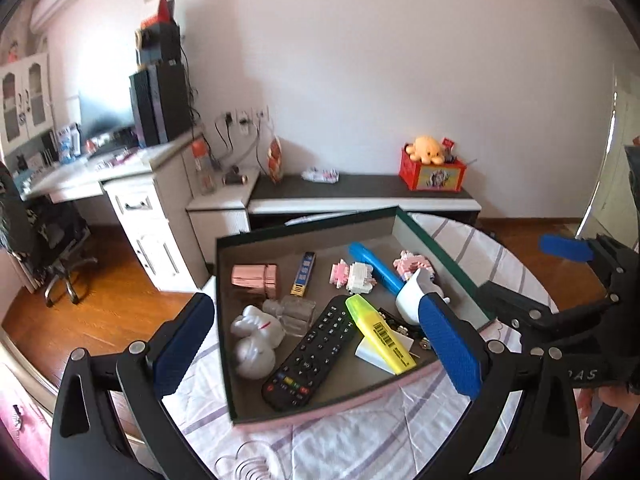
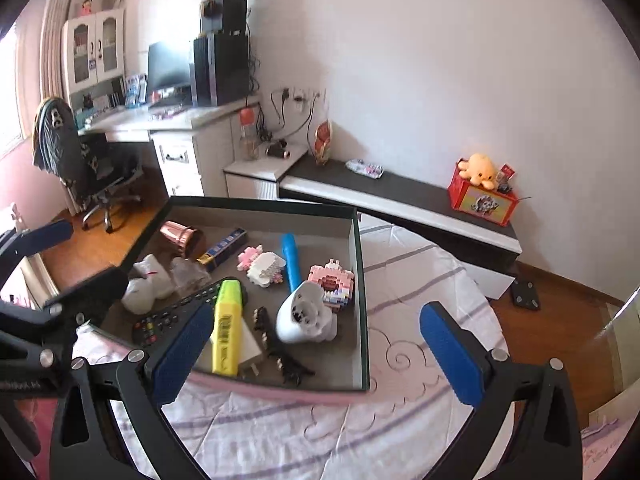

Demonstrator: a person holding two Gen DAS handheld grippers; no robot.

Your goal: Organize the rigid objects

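Box: shallow dark box (image 1: 436,248) with a grey floor sits on the striped bedcover (image 1: 360,448), already holding the clutter.
Contents: black remote (image 1: 308,354) lies near the front edge, the yellow highlighter (image 1: 380,334) slants across beside it, the blue marker (image 1: 376,266) further back, two pink-and-white brick figures (image 1: 354,276) by the marker, a copper-coloured cup (image 1: 254,276) tipped on its side at the far left corner.
Also inside: white figurine (image 1: 256,338), a white scoop-shaped thing (image 2: 306,314) and a black comb-like strip (image 2: 280,344); I can't quite tell what that strip is.
Left gripper (image 1: 316,344): jaws spread wide, nothing between the pads, hanging over the box's near side.
Right gripper (image 2: 316,354): equally wide and empty, over the box's right front corner.
Stage: everything loose seems to be in the box, so I'd say the job is close to finished or between picks.
Doing it well: if a tidy-up follows, I'd take one item at a time, come down straight over the highlighter's long sides, and keep the other gripper clear of the box wall.
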